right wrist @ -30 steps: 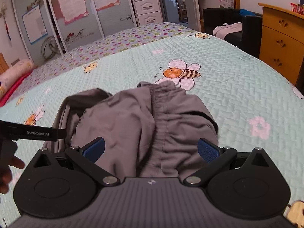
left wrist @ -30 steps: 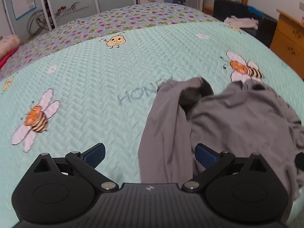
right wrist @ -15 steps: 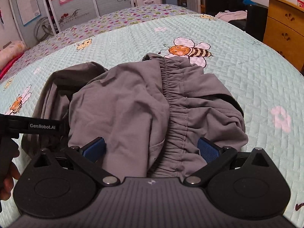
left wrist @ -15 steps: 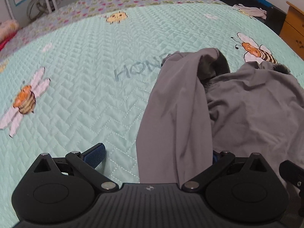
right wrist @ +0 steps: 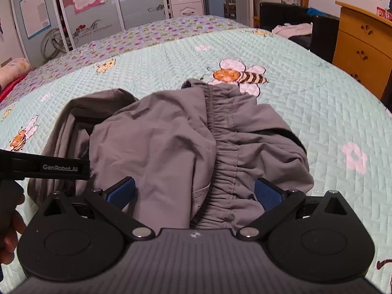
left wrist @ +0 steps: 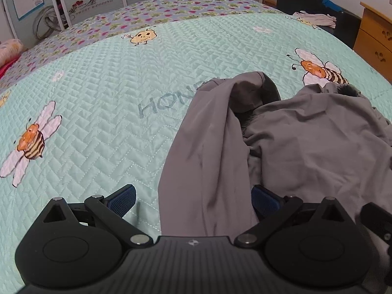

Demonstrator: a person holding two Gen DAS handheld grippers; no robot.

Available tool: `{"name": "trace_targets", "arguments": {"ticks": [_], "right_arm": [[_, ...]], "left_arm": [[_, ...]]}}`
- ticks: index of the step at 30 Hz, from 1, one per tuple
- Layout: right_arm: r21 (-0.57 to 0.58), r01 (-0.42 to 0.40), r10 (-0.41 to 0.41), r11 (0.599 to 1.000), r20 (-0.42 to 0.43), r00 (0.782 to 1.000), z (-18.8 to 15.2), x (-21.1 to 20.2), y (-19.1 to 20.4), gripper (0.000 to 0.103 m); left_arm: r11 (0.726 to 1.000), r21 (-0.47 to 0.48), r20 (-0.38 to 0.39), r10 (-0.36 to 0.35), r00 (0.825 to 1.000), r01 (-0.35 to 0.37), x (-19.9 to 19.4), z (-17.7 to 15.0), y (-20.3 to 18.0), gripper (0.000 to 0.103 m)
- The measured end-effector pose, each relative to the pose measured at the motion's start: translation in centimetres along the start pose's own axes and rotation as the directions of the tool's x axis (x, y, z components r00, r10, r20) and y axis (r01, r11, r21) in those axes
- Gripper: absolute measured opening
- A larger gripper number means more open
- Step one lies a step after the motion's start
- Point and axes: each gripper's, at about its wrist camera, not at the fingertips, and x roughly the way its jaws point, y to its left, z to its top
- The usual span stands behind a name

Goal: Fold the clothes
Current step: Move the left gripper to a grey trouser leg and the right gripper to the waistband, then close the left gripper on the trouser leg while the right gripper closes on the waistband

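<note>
Garment: crumpled grey trousers with a gathered elastic waistband [right wrist: 220, 152] are laid on the mint-green quilted bedspread printed with bees [left wrist: 98, 103].
Left gripper [left wrist: 193, 199]: fingers are spread wide, a trouser leg between them.
Right gripper [right wrist: 194, 194]: fingers are spread wide, the waistband between them.
</note>
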Motion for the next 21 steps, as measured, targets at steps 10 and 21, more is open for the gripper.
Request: {"name": "trace_targets", "arguments": {"ticks": [10, 21], "right_arm": [[0.042, -0.108, 0.106, 0.993, 0.057, 0.993, -0.2, -0.8, -1.1, 0.099], [0.005, -0.116, 0.115, 0.993, 0.07, 0.991, -1.5, 0.1, -1.2, 0.042]], "left_arm": [[0.998, -0.042, -0.016, -0.046, 0.999, 0.045, 0.0, -0.5, 0.8, 0.103], [0.994, 0.005, -0.023, -0.109, 0.994, 0.109, 0.7, -0.8, 0.5, 0.096]]}}
